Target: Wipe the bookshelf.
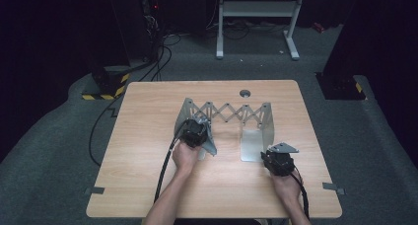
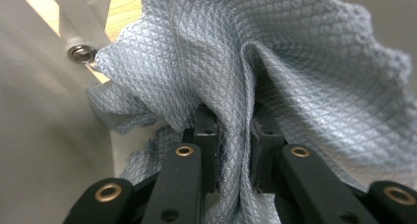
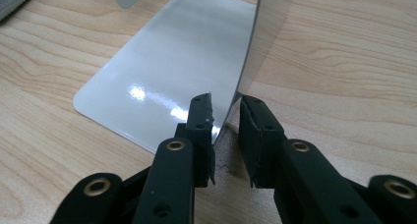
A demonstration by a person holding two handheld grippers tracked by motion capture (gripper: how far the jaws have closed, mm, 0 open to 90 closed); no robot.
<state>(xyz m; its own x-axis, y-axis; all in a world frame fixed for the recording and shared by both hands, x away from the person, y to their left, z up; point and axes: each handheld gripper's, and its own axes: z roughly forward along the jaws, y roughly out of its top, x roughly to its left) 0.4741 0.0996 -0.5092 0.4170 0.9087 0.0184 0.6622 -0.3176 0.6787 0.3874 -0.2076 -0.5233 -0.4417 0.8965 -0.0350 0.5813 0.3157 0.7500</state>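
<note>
Left claw (image 2: 235,135) pinches a grey-blue quilted cloth (image 2: 305,67); right claw (image 3: 226,130) straddles the rack's plate (image 3: 255,42).

Both forearms are bare, with no sleeve in the high view. The left gripper (image 1: 193,133) and the right gripper (image 1: 277,162) are compact black blocks, each trailing a thick black cable (image 1: 164,170). A grey three-cornered plate (image 1: 283,148) tops the right one. The jaws are matte black, flat-sided bars on link arms pinned with brass-coloured rivets (image 3: 175,145).

No text, label, brand or number can be read anywhere
</note>
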